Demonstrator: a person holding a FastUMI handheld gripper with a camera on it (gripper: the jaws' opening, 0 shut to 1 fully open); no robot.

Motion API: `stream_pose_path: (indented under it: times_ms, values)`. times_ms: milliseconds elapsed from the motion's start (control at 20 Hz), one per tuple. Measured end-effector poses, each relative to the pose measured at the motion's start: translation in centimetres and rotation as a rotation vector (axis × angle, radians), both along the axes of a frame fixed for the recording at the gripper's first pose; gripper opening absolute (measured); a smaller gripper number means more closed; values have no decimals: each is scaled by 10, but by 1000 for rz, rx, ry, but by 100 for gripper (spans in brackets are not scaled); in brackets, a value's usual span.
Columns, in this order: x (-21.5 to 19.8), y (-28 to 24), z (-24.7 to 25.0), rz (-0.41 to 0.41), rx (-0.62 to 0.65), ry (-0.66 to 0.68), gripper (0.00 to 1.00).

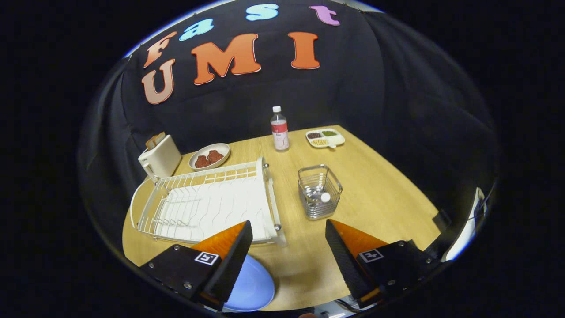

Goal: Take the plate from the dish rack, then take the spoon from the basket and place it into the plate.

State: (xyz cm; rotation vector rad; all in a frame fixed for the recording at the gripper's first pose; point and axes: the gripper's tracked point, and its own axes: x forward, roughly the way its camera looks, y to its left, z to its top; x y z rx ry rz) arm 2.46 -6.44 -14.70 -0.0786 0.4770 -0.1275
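Note:
A light blue plate lies flat on the wooden table, partly under my left finger and in front of the rack. The white wire dish rack stands beyond the left finger with no dishes in it. A small metal wire basket stands just ahead of the fingers, a little right of the rack, and a white spoon sits in it with its rounded end showing. My gripper hangs above the table with its fingers wide open and nothing between them.
A white toaster stands at the back left. Beside it is a shallow bowl with brown food. A plastic bottle and a divided snack tray stand at the table's far edge.

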Motion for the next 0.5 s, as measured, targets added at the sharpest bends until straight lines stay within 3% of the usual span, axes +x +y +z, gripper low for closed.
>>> stream_pose_path:
  times_ms: [250, 350, 450, 500]
  values:
    - [35, -34, 8, -31, -116, -53, 99]
    - [46, -33, 3, -2, -136, -51, 99]
    - [52, -35, -7, 9, -159, -28, 82]
    - [53, -36, -12, 8, -167, -11, 65]
